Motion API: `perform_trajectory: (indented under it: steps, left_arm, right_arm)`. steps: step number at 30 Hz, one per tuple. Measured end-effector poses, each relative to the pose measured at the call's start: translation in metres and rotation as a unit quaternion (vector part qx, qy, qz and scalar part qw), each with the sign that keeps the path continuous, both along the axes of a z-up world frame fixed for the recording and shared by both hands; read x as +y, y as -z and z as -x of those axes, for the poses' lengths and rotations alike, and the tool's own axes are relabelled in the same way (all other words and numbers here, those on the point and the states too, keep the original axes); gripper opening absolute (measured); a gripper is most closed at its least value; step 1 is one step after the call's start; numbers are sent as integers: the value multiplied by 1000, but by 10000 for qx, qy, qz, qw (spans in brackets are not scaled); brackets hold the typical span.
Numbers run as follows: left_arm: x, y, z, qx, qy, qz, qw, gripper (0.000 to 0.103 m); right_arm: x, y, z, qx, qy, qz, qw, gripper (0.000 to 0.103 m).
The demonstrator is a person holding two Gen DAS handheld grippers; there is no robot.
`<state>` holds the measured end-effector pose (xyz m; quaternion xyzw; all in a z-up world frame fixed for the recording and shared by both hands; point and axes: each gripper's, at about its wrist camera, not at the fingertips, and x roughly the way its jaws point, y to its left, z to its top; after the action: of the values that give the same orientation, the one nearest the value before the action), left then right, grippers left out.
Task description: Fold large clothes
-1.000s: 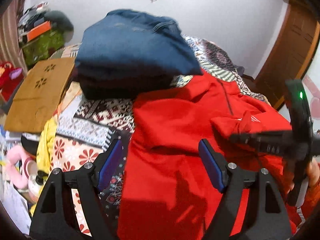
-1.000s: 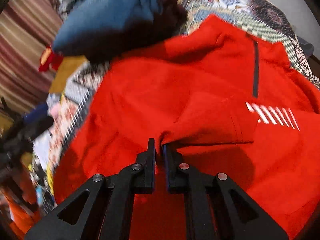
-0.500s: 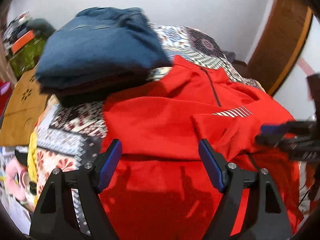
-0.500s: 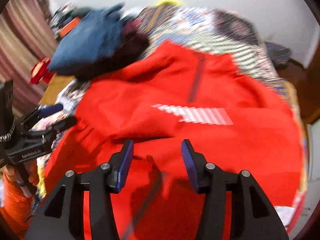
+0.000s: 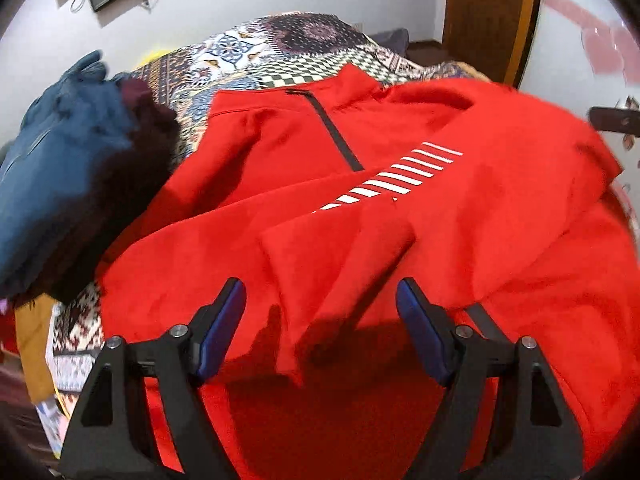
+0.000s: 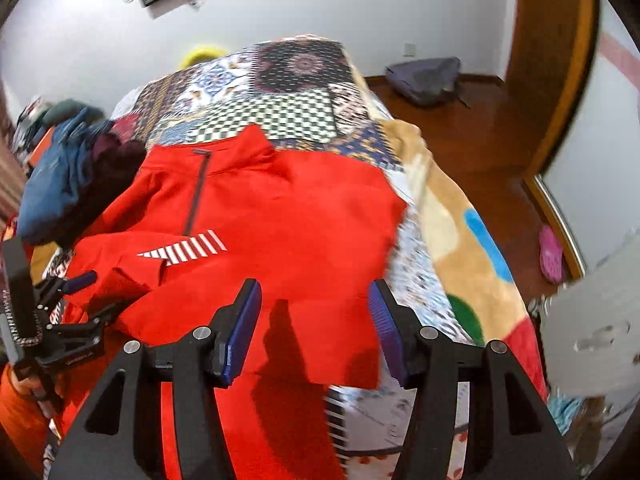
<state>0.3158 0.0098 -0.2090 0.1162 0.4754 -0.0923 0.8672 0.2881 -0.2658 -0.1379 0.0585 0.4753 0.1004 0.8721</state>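
Note:
A large red pullover (image 5: 304,208) with a dark neck zip and white chest stripes lies face up on the patterned bed; it also shows in the right wrist view (image 6: 288,224). One sleeve (image 5: 336,256) is folded across its chest. My left gripper (image 5: 320,320) is open and empty just above the folded sleeve's cuff. My right gripper (image 6: 314,320) is open and empty above the pullover's lower right part. The left gripper also shows at the left edge of the right wrist view (image 6: 76,300).
A stack of folded blue and dark clothes (image 5: 68,176) sits to the left of the pullover. The patchwork bedspread (image 6: 288,96) stretches behind it. A beige blanket (image 6: 452,236) hangs off the bed's right side. A wooden door (image 5: 488,12) and the floor lie to the right.
My right gripper let go of the sleeve, opened and drew back to the right. My left gripper swung right over the pullover and stayed open.

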Motion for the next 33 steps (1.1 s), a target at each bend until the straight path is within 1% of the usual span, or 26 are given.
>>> perform_trajectory:
  steps: [1, 3, 4, 5, 6, 7, 8, 11, 15, 17, 19, 20, 22, 24, 26, 28, 30, 32, 33]
  left_arm:
    - [-3, 4, -4, 41, 38, -17, 10000, 67]
    - [-6, 8, -14, 202, 71, 62, 9998, 43]
    - [-6, 9, -19, 265, 75, 175, 9995, 36]
    - [-4, 8, -23, 316, 82, 323, 9989, 20]
    - [-2, 7, -25, 337, 61, 445, 9984, 7]
    - [1, 2, -28, 321, 19, 600, 9977, 4]
    - [5, -4, -28, 244, -40, 703, 9972, 4]
    - [26, -32, -26, -169, -312, 986, 9945, 3]
    - [60, -70, -15, -743, -774, 1130, 9878, 2]
    - [80, -86, -10, -1034, -1014, 1046, 9839, 2]
    - [93, -92, -4, -1233, -1170, 875, 9816, 2]
    - [98, -92, -2, -1273, -1237, 817, 9807, 2]
    - [109, -88, 1, -1262, -1348, 768, 9798, 3]
    - [117, -76, 4, -1181, -1436, 681, 9802, 3]
    - [125, -59, 6, -971, -1586, 547, 9810, 5]
    - [134, -41, 6, -730, -1736, 608, 9802, 9]
    - [146, -24, 9, -478, -1927, 797, 9769, 14]
    - [157, -8, 15, -309, -2171, 835, 9721, 15]
    - [162, -3, 17, -256, -2268, 825, 9701, 22]
  right_arm:
    - [-6, 1, 1, 15, 53, -31, 10000, 52]
    - [-16, 1, 1, 1, 146, -86, 9999, 52]
    - [-20, 0, 1, -6, 203, -98, 9997, 52]
    - [-22, 0, 1, -21, 239, -111, 9997, 52]
    - [-23, 0, 0, -38, 265, -114, 9996, 52]
    - [-25, 0, -1, -48, 291, -104, 9995, 52]
    - [-25, -1, -2, -59, 314, -88, 9994, 52]
    - [-21, 2, -6, -59, 267, -53, 9996, 52]
    - [-12, 17, -11, 115, 106, -95, 9998, 52]
    - [-4, 28, -14, 271, 10, -84, 9996, 52]
    - [4, 37, -15, 390, -75, -28, 9992, 52]
    - [8, 38, -14, 372, -98, 1, 9993, 57]
    - [14, 38, -10, 279, -150, 85, 9995, 64]
    - [18, 38, -8, 219, -214, 159, 9994, 65]
    - [19, 39, -6, 187, -259, 252, 9992, 65]
    - [17, 39, -5, 179, -278, 260, 9991, 66]
    - [14, 40, -6, 184, -257, 222, 9993, 66]
    - [15, 41, -7, 191, -219, 202, 9994, 69]
    - [14, 41, -6, 191, -186, 208, 9994, 70]
